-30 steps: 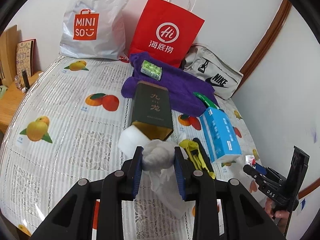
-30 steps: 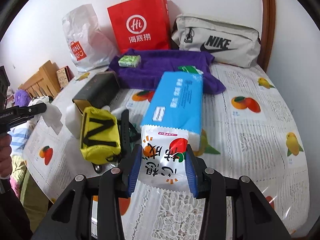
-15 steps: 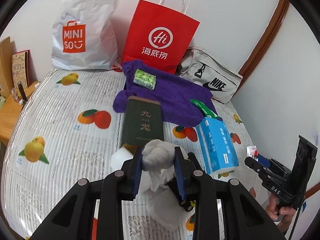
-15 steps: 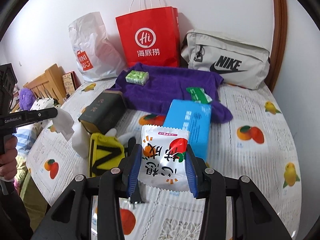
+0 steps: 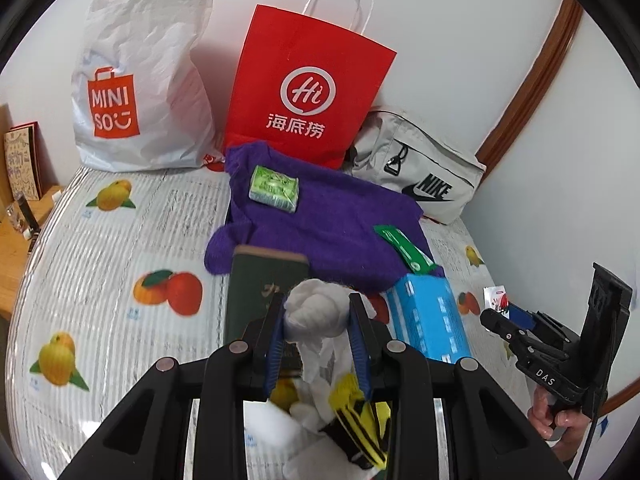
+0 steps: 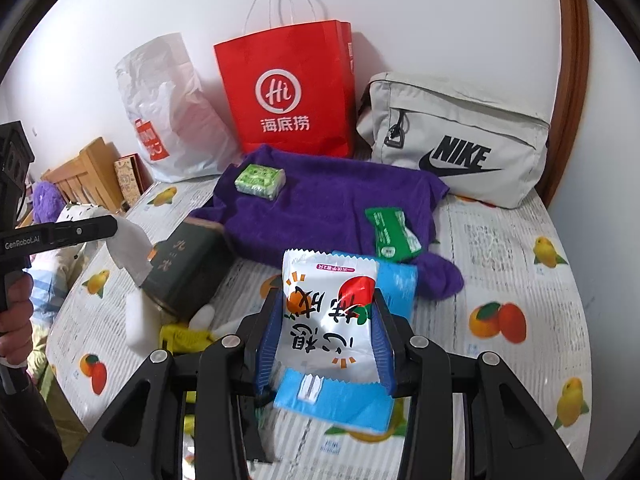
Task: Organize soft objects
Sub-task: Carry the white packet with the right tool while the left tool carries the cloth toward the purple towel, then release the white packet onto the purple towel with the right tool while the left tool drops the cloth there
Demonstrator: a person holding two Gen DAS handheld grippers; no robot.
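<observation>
Left hand-held gripper (image 5: 316, 320) pinches a soft, light cloth (image 5: 314, 314); right hand-held gripper (image 6: 326, 332) clamps a crinkly, slippery packet (image 6: 328, 316) mid-body.

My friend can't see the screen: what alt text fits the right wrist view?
The right gripper holds a white snack packet between its fingers above a fruit-print bedspread. Behind lie a blue tissue pack, purple towel, red paper bag and grey Nike bag.
</observation>
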